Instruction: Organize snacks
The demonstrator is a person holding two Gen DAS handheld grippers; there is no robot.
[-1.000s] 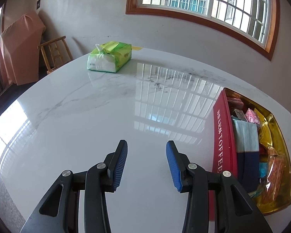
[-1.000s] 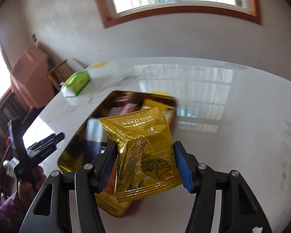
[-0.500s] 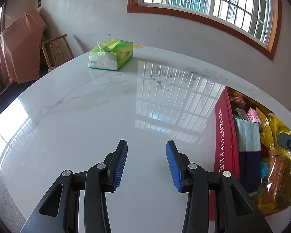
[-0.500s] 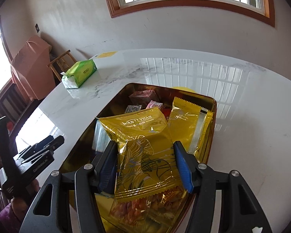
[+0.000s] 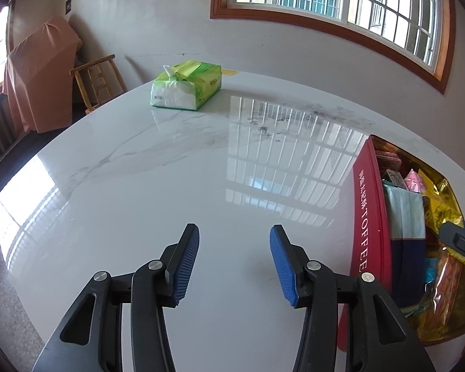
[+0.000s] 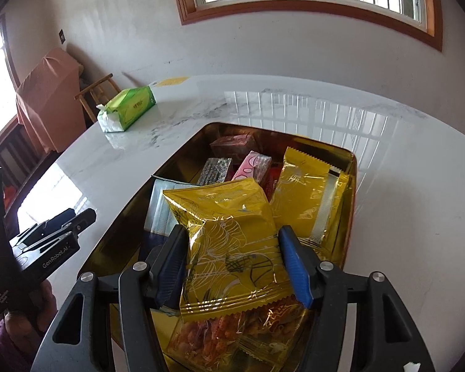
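A gold-lined tin with a red outer wall holds several wrapped snacks. My right gripper hangs low over the tin's near half with a gold snack packet between its blue pads. The jaws are opening slightly, but both pads still touch the packet's sides. The packet tips forward onto the snacks below. One of the right gripper's fingers shows over the tin in the left wrist view. My left gripper hovers over bare tabletop left of the tin, its jaws opening with nothing between them.
A green tissue pack lies near the far edge of the white marble table. Beyond the table's left edge stand a wooden chair and a pink-covered object. A second gold packet leans in the tin's right side.
The right gripper came down over the tin with the gold packet, which now tips forward onto the snacks. The left gripper stayed in place and its jaws spread a little wider.
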